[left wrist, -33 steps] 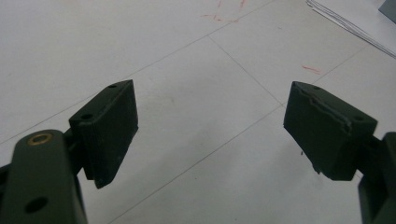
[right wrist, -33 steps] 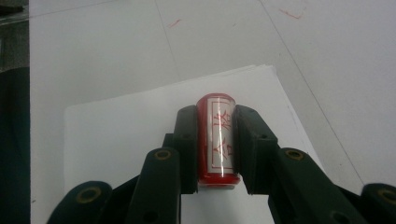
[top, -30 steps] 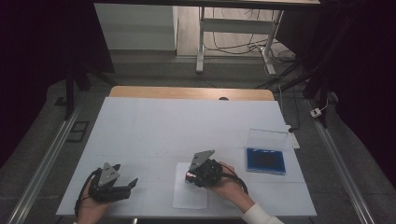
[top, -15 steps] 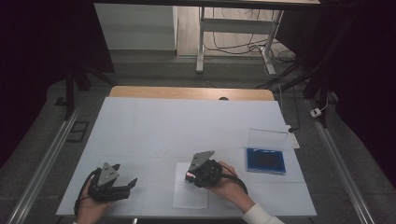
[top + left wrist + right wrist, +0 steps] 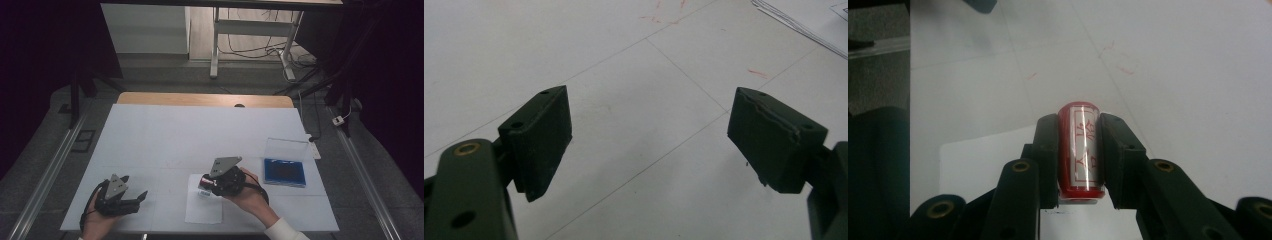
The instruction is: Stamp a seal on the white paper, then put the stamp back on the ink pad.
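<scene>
Right gripper (image 5: 204, 187), jaws clamped on the red stamp (image 5: 1081, 148), has risen slightly above the paper sheet (image 5: 202, 212) near the counter (image 5: 165, 135) front edge; left gripper (image 5: 141, 197), jaws wide, empty, unmoved.

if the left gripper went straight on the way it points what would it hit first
Probably nothing soon. The left gripper, its fingers spread wide with nothing between them, points low across the bare white table. The edge of some paper sheets lies far off to one side; depth is hard to judge.
</scene>
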